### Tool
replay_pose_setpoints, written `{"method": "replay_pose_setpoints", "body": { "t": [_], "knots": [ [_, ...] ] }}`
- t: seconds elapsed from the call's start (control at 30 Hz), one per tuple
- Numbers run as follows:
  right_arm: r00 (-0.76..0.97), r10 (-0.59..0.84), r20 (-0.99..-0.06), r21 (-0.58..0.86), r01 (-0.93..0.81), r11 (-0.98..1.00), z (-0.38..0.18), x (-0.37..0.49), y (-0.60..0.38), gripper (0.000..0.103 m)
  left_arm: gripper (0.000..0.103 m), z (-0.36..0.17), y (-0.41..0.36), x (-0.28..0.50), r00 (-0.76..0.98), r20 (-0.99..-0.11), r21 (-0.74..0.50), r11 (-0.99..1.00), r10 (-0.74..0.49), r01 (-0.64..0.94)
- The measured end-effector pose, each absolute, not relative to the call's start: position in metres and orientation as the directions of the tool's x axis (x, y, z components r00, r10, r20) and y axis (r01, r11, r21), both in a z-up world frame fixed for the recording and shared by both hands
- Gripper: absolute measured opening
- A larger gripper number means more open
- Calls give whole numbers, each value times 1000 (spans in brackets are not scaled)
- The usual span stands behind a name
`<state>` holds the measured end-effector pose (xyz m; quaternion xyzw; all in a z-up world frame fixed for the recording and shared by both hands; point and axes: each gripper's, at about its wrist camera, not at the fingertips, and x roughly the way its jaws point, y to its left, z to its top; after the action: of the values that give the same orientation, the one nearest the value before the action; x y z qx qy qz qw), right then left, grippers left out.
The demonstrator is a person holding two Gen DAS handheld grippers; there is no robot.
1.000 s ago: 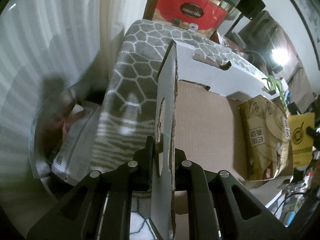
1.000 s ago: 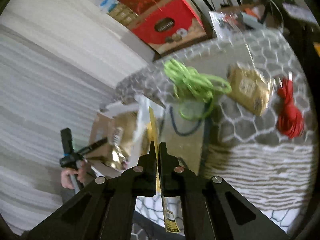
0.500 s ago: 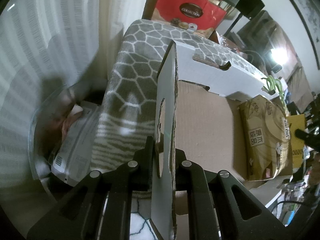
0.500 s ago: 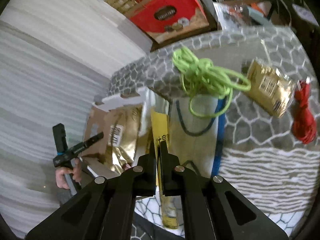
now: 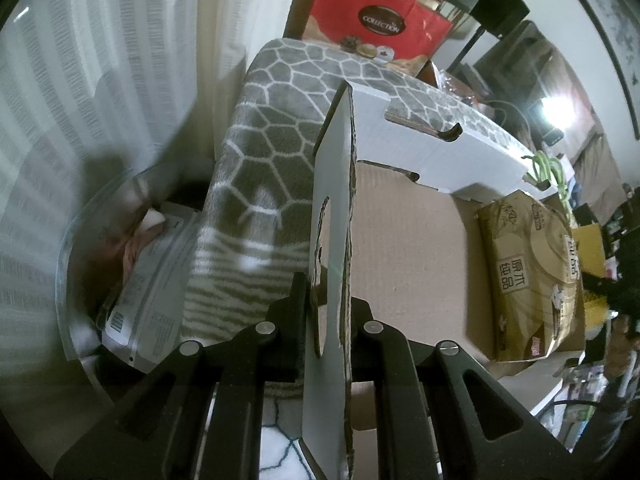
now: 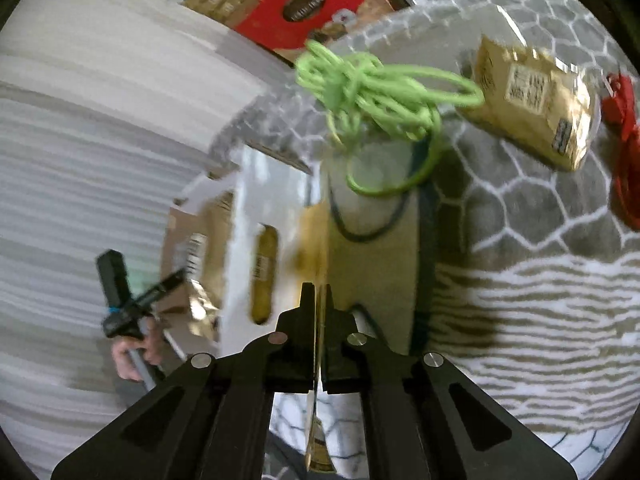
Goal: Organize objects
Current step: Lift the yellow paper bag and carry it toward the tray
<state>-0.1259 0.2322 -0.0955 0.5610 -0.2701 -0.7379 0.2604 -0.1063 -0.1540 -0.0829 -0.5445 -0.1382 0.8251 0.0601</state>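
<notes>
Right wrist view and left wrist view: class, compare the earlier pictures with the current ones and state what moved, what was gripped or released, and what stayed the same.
The right gripper, shut on the flat yellow packet, has sunk toward the cardboard box, and in the left view the packet now sits behind the gold tissue pack. Nothing was released. The left gripper stays clamped on the box flap; the green cord, second gold pack and red cord lie as before.

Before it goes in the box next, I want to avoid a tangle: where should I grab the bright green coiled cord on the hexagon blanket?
Grip the bright green coiled cord at its dense knotted middle, coming from above; the loose loops trailing off it would likely slip or snag.
</notes>
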Motion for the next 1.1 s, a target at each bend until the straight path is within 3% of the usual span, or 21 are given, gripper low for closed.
{"method": "replay_pose_setpoints", "body": {
  "t": [0.3, 0.67, 1.1],
  "knots": [
    [-295, -746, -597, 753, 114, -648, -51, -133, 231, 1, 11, -83, -154, -105, -399, -882, -295, -954, 251, 53],
    [-309, -753, -581, 732, 206, -650, 11, -154, 195, 1, 13, -80, -158, -102, -408, -872, -325, -943, 271, 68],
    [-185, -746, -640, 728, 163, -666, -45, -181, 54, 1, 19, -69, -165, -102, -424, -862, -346, -934, 278, 91]
  ]
}}
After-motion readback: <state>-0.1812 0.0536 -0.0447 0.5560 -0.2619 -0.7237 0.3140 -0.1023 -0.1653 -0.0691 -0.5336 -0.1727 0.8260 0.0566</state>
